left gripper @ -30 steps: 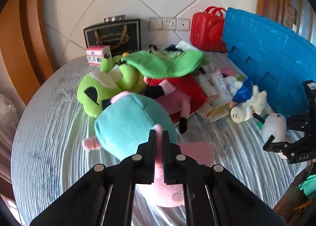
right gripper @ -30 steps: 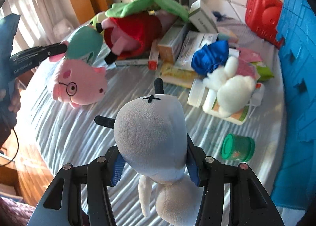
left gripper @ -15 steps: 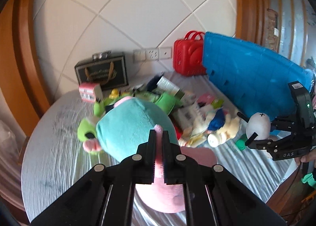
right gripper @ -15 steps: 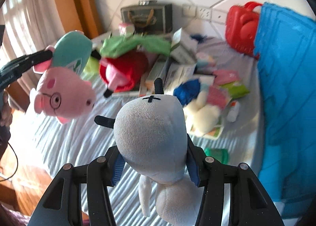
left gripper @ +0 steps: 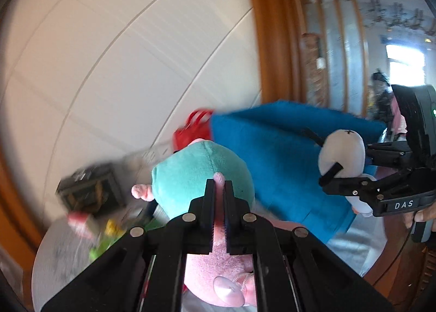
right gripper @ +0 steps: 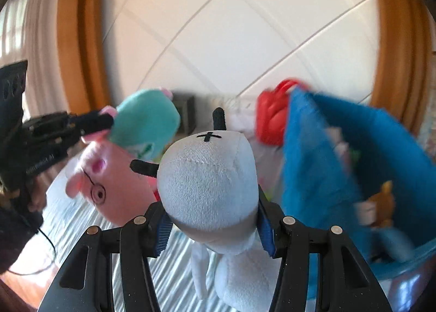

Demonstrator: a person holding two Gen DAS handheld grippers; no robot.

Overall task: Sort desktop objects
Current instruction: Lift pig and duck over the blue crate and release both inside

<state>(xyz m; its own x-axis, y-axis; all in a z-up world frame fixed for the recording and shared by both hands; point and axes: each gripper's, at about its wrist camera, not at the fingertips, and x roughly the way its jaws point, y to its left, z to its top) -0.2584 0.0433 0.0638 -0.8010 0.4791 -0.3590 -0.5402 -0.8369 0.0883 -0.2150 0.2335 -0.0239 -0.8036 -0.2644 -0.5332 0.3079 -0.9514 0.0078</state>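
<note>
My left gripper (left gripper: pixel 219 192) is shut on a pink pig plush in a teal dress (left gripper: pixel 201 175) and holds it high in the air. The pig also shows in the right wrist view (right gripper: pixel 120 170), hanging from the left gripper (right gripper: pixel 106 121). My right gripper (right gripper: pixel 212 222) is shut on a white plush with black horns (right gripper: pixel 209 175), also raised. The white plush (left gripper: pixel 342 152) and right gripper (left gripper: pixel 340 178) show at the right of the left wrist view, in front of a blue basket (left gripper: pixel 278 153). The basket (right gripper: pixel 321 164) stands right of the white plush.
A red case (left gripper: pixel 190 132) stands behind the basket by the tiled wall. A black box (left gripper: pixel 90 192) and blurred toys (left gripper: pixel 109 230) lie on the round grey table (left gripper: pixel 54 257). Small items lie inside the basket (right gripper: pixel 381 203). Wooden frames flank the wall.
Both grippers have risen and tilted up with their plush toys. The table pile has dropped low in view. The blue basket is now closer, and its inside shows in the right wrist view.
</note>
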